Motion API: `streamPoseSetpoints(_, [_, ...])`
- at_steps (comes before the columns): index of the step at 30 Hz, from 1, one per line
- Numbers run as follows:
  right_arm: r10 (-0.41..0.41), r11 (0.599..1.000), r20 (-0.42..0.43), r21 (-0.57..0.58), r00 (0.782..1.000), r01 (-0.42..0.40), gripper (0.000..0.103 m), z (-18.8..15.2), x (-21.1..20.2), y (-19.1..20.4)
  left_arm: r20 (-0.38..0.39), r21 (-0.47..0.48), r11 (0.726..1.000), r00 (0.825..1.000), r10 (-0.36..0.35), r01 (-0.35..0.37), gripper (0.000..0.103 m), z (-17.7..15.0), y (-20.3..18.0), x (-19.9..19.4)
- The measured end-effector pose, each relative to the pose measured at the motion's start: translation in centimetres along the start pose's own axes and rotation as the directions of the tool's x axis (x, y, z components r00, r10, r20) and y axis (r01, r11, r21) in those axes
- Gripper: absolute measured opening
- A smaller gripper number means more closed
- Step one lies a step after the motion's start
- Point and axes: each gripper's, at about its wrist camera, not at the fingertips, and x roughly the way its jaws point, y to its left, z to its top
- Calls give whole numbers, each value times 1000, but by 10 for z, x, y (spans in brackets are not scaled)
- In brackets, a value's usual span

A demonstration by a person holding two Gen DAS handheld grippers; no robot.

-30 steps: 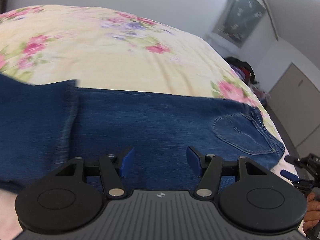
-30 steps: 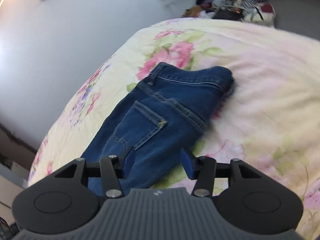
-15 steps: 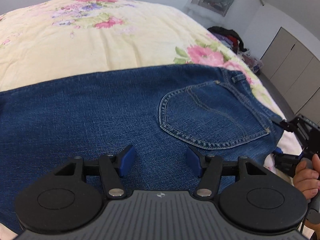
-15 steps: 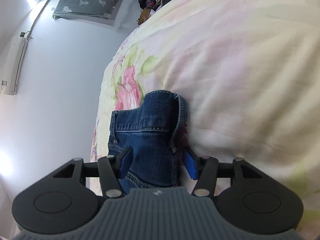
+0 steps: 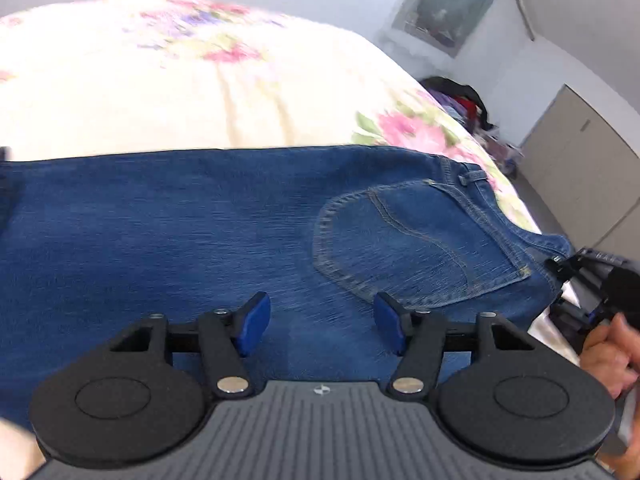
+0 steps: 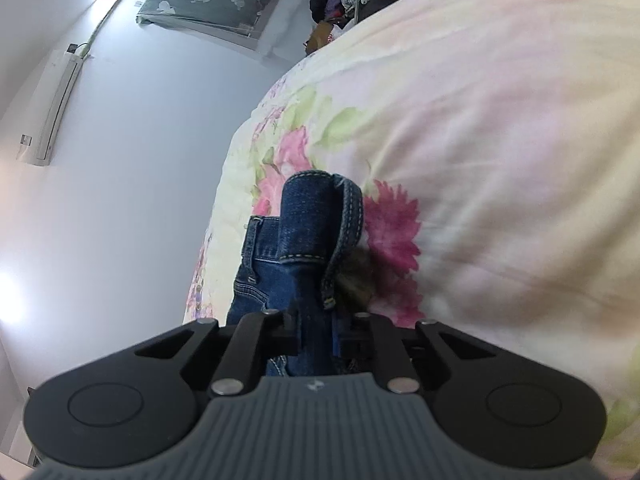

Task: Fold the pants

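Bed: soft quilted cover (image 5: 160, 92), cream with pink flower prints, under a plain pale wall.
Left view, jeans: one pair (image 5: 180, 232), blue denim, spread flat across the cover; one curved stitched back pocket (image 5: 408, 248).
Left gripper: (image 5: 322, 322) blue pads wide apart above the denim, gripping nothing.
Right view, jeans: waistband (image 6: 316, 220) bunched upright, thick stitched hem, one belt loop.
Right gripper: (image 6: 316, 336) jaws closing, pinching the waistband denim.

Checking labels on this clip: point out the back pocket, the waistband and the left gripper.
back pocket (image 5: 408, 240), left wrist view, middle of the stitched patch
waistband (image 6: 308, 216), right wrist view, bunched denim above the fingers
left gripper (image 5: 320, 322), left wrist view, gap between its fingers
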Motion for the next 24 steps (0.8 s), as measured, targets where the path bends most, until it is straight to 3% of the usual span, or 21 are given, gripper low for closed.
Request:
streamPoseSetpoints(3, [2, 999, 14, -36, 1000, -2, 3, -1, -5, 15, -44, -57, 998, 999, -9, 6, 69, -10, 19, -4])
streamPoseSetpoints(6, [9, 988, 34, -151, 999, -3, 2, -8, -9, 44, -70, -125, 991, 996, -54, 45, 69, -17, 34, 0])
streamPoseSetpoints(9, [39, 937, 52, -348, 998, -19, 2, -24, -20, 85, -72, -214, 973, 993, -98, 81, 69, -15, 45, 1])
streamPoseSetpoints(13, [115, 784, 48, -618, 992, -61, 2, -63, -36, 140, 10, -352, 921, 985, -175, 167, 67, -15, 65, -21])
streamPoseSetpoints(16, [168, 657, 14, -747, 986, -101, 2, -94, -44, 171, 79, -366, 915, 985, -151, 169, 67, -11, 80, -43])
streamPoseSetpoints(21, [224, 401, -67, -903, 972, -155, 2, -169, -49, 214, 143, -443, 880, 982, -122, 173, 68, -12, 122, -74])
streamPoseSetpoints(24, [214, 245, -125, -953, 969, -177, 2, -222, -44, 229, 154, -479, 864, 984, -92, 156, 68, -18, 148, -88])
